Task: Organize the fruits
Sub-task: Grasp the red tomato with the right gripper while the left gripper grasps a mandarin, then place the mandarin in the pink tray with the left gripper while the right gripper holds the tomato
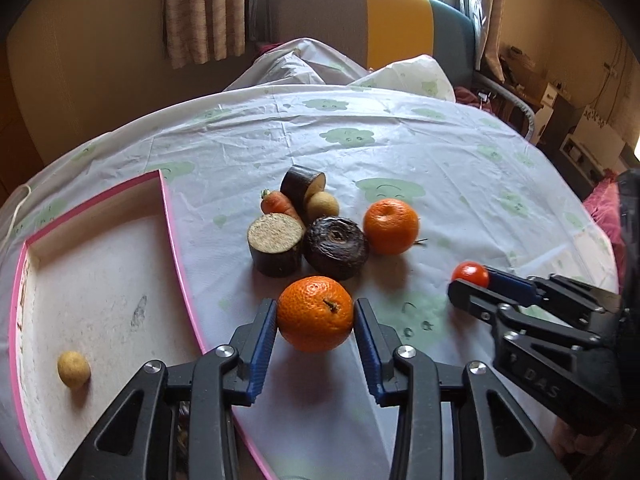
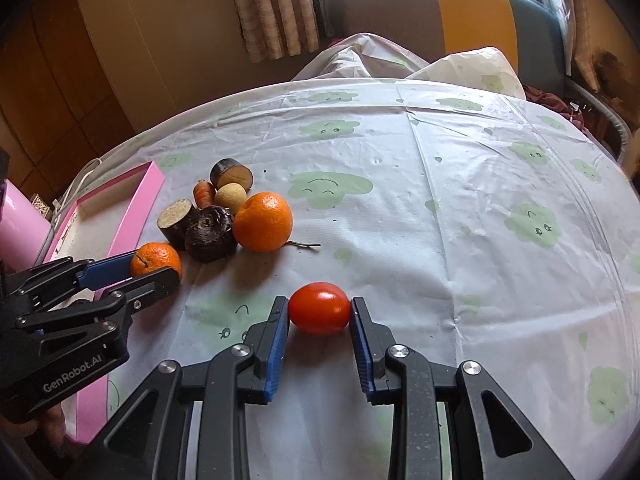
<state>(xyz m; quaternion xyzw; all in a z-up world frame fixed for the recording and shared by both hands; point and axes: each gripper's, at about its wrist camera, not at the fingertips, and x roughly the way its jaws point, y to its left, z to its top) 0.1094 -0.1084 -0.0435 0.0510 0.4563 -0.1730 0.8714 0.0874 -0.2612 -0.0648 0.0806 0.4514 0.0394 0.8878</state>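
Item 1, left gripper [image 1: 315, 316]: my blue pads sit against both sides of an orange [image 1: 315, 313], gripping it. It looks lifted off the cloth [image 1: 460, 184], though I cannot tell for sure.

Item 2, right gripper [image 2: 319, 312]: pads touch both ends of the tomato [image 2: 319, 308], closed on it just above the cloth.

Item 3, tray [image 1: 170, 208]: pink-rimmed, at 9 o'clock of the held orange, holding 1 small yellow fruit [image 1: 73, 369] near its close end; most of its floor is bare.

Item 4, pile at 12 o'clock of the left gripper: a 2nd orange [image 1: 391, 226], 3 dark cut pieces, a carrot [image 1: 278, 203] and a pale round fruit [image 1: 322, 206], all touching or nearly so.

Handling note: I judge the step to be carrying both fruits to the tray. I would keep the squeeze light on the tomato, since it bruises, raise the orange above the pink rim before swinging toward 9 o'clock, and set it down apart from the yellow fruit.

Room: open cloth lies from 1 to 3 o'clock; the 2 grippers are near each other, so I would move the left one first.
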